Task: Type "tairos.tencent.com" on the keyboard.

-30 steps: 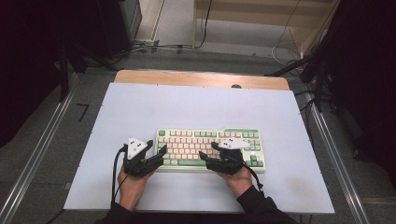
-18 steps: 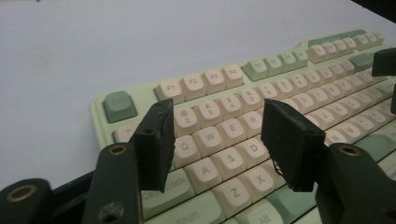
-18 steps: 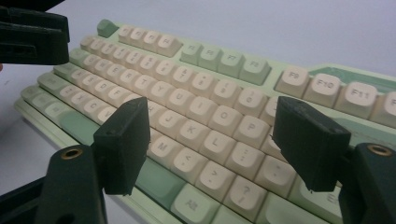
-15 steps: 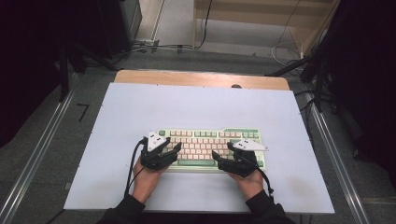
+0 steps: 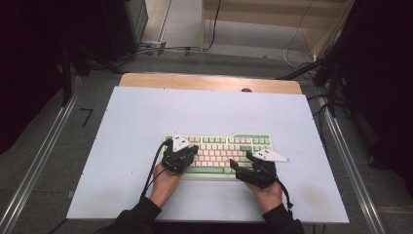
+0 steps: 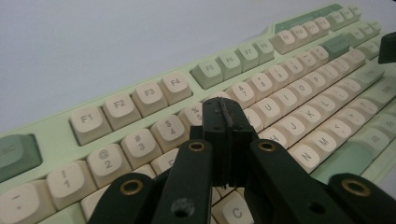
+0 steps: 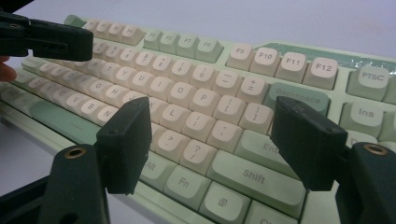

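Note:
A pale green keyboard (image 5: 219,146) with cream keys lies on the white table (image 5: 204,112). My left gripper (image 5: 181,155) hovers over its left part. In the left gripper view its jaws (image 6: 227,116) have just closed pad to pad above the number and letter rows (image 6: 168,133), with nothing between them. My right gripper (image 5: 248,165) is over the keyboard's right part near the front edge. In the right gripper view it (image 7: 215,140) stands open, its pads (image 7: 128,140) straddling the keys around Shift (image 7: 254,176) without touching them. The left gripper (image 7: 46,39) appears at top left.
The table's wooden far edge (image 5: 209,82) borders a grey floor with cables (image 5: 160,48). Metal rails (image 5: 39,161) run along both sides of the table. The person's sleeves (image 5: 141,219) come in at the bottom.
Both hands have shifted to the right over the keyboard, the left one further. The left gripper's jaws have closed.

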A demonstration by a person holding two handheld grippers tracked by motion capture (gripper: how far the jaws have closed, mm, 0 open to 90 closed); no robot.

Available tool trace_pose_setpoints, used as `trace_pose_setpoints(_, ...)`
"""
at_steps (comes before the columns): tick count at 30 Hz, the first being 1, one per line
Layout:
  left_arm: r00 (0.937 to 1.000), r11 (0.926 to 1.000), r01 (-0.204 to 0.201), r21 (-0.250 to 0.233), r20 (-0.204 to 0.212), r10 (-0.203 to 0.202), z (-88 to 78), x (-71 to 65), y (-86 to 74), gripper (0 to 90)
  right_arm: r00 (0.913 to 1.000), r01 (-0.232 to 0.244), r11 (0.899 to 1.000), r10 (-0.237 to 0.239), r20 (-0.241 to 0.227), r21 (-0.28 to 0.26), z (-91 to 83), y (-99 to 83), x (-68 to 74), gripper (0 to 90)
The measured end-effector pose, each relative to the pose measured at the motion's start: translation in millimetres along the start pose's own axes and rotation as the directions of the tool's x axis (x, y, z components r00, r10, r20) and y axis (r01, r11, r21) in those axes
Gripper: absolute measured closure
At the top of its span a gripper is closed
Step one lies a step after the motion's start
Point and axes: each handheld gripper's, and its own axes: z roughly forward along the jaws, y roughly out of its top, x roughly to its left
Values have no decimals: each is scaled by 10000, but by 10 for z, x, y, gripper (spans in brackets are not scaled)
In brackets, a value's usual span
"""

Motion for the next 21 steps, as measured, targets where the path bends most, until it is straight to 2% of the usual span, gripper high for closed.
trace_pose_setpoints(10,9996,9994,-269,220,89,267,105,-55,47,900,9994,-201,9998,202,288,-34,-80,-46,-65,280)
trace_pose_setpoints(21,9998,9991,-174,377,69,171,135,-50,55,900,9987,-267,9996,271,435,-88,-123,-65,-87,283)
